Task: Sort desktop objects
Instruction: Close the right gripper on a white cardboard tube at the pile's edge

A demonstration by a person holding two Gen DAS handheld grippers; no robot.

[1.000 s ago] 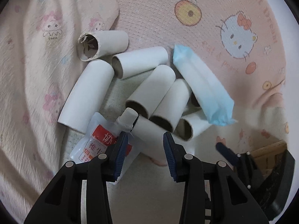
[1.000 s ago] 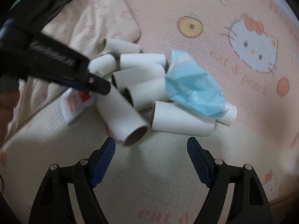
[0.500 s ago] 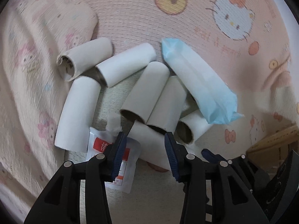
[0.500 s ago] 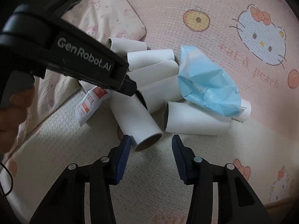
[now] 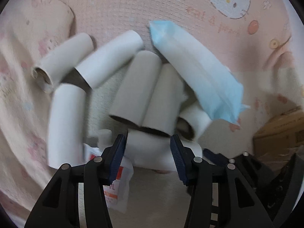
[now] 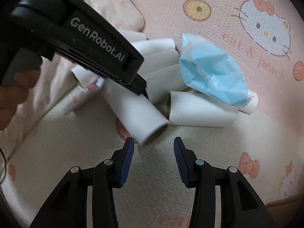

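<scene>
Left gripper (image 5: 148,152) opening astride the nearest cardboard tube (image 5: 150,150) of the heap on the pink mat (image 5: 117,7), long axis crosswise between unpressing pads; right gripper (image 6: 153,152) half-open, empty, just near of its open end
</scene>
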